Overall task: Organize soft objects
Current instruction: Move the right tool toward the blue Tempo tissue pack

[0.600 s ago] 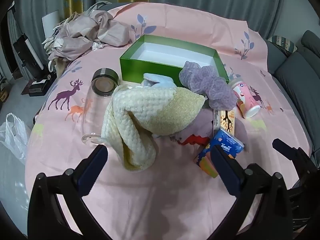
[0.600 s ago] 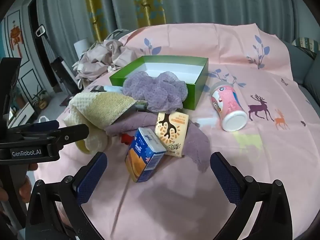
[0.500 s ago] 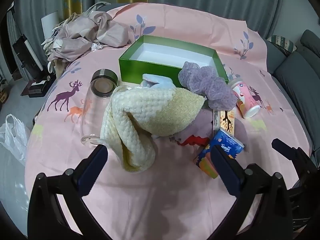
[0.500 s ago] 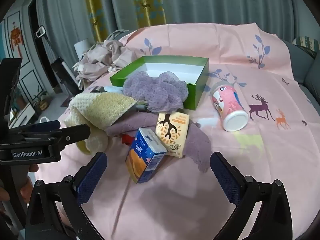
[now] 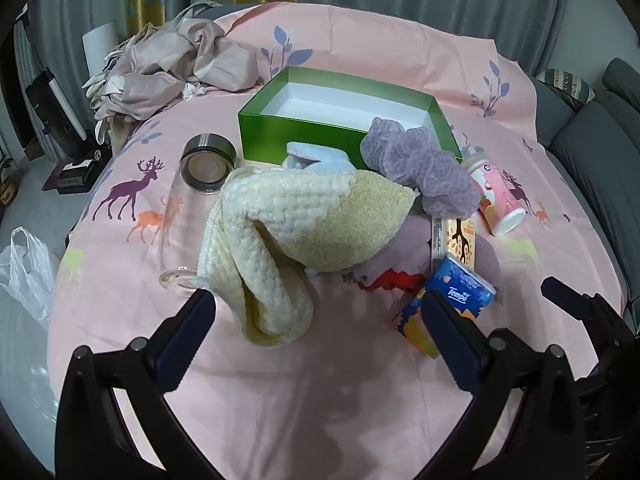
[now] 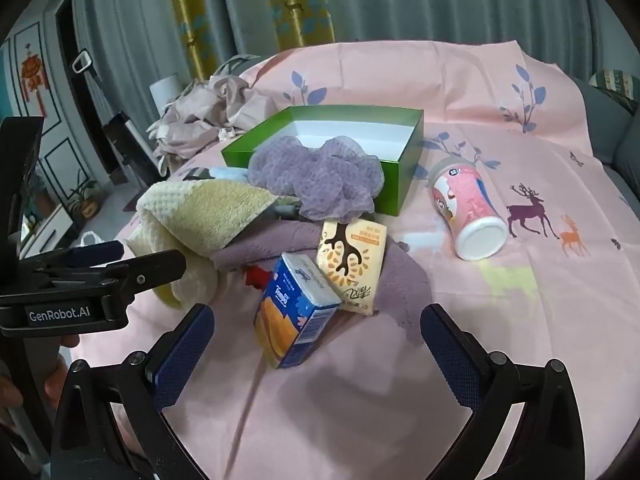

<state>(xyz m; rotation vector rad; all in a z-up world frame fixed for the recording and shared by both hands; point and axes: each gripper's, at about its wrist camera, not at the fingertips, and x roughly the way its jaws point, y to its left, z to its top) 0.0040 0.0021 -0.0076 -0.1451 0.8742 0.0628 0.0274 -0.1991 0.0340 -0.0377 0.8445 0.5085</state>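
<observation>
Two grippers hang over a round table draped in pink deer-print cloth [image 5: 120,288], and neither holds anything. Our left gripper [image 5: 320,328] stands spread as wide as it goes, with bare cloth between its pads. Our right gripper [image 6: 316,340] is equally wide and also empty.

Seen from the left wrist, the yellow-and-cream towel [image 5: 296,220] lies heaped at table centre, trailing toward 6 o'clock. A purple mesh bath pouf [image 5: 416,168] sits at 1 o'clock of it, touching the open green box [image 5: 304,132] at 12 o'clock. A lilac cloth [image 6: 280,244] lies under the pile, partly covered by a blue tissue pack [image 6: 296,308] and a yellow tissue pack [image 6: 352,256].

We judge that sorting has not started: the box is empty. The next move likely calls for lowering the left gripper onto the towel's near fold, then closing on thick fabric, clear of the glass bottle [image 5: 188,208] at 9 o'clock.
</observation>
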